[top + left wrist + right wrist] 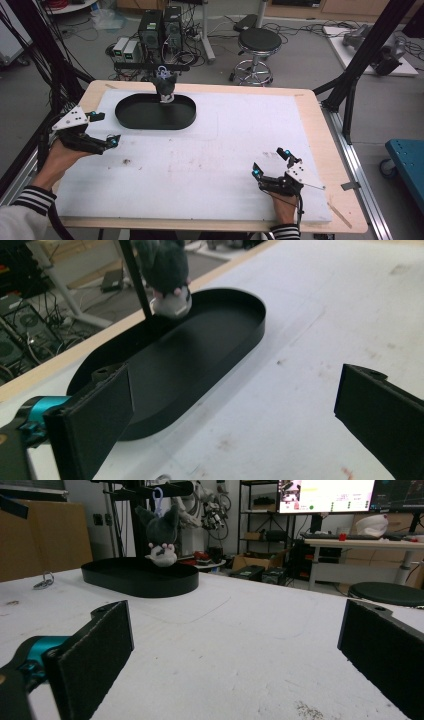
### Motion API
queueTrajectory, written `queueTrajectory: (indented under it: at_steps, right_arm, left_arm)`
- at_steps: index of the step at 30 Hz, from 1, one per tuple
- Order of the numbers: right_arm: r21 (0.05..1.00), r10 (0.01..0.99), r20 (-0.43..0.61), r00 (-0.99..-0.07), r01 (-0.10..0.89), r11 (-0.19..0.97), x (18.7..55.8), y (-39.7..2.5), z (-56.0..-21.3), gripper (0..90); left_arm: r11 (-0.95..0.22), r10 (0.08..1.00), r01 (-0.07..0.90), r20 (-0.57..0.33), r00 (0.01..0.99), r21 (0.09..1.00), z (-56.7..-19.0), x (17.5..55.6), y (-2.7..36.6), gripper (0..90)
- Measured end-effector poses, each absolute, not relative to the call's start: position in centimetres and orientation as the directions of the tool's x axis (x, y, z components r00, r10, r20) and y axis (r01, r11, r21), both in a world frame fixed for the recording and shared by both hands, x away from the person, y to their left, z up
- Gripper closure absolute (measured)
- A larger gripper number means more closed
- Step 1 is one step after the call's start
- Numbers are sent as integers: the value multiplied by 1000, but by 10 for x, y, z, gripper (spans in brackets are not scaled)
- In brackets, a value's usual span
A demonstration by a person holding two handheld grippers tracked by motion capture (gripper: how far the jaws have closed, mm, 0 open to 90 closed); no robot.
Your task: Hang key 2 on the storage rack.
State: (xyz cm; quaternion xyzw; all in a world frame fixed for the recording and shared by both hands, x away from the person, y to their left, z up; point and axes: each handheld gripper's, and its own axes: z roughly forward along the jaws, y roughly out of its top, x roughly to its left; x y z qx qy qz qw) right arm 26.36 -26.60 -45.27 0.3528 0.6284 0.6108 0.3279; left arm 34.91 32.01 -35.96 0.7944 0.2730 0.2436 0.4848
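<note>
A: Biggest first — white mat (210,160) is covering the table (320,125). Black oval tray (135,117) is sitting far left on it.
B: Toy?
A: Grey plush toy (165,86) is hanging by its loop, dangling just over the tray's far rim.
B: Tongs?
A: Left gripper (103,129) is gaping wide near the tray; right gripper (270,161) is gaping wide too, well apart, both holding nothing.

Grey floor (300,60) beyond the table's far edge, strewn with black cables. Two computer towers (160,27) stood behind the far-left corner. A black round stool (258,40) on a chrome base sat past the far edge, right of centre. Black frame posts (370,45) rose by the right edge. A lit monitor (325,495) glowed above a desk (360,542) across the room; cardboard panel (50,535) at left.
</note>
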Motion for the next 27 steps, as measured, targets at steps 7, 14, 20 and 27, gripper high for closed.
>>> queueTrajectory:
  at_steps: [7, 14, 20, 27]
  right_arm:
    - [999, 844, 22, -536, 43, 2, 264, -266, -453, 6]
    - [999, 844, 21, -536, 43, 2, 264, -266, -453, 6]
    - [999, 844, 13, -536, 37, 8, 264, -266, -453, 6]
    - [999, 846, 14, -533, 40, 9, 264, -266, -453, 6]
  left_arm:
    - [-428, 664, 222, 138, 735, 876, -361, 359, 327, 30]
    - [-467, 663, 248, 151, 733, 849, -366, 370, 332, 30]
    - [-511, 645, 274, 153, 748, 815, -366, 379, 335, 30]
    - [-551, 627, 303, 146, 765, 777, -373, 389, 335, 30]
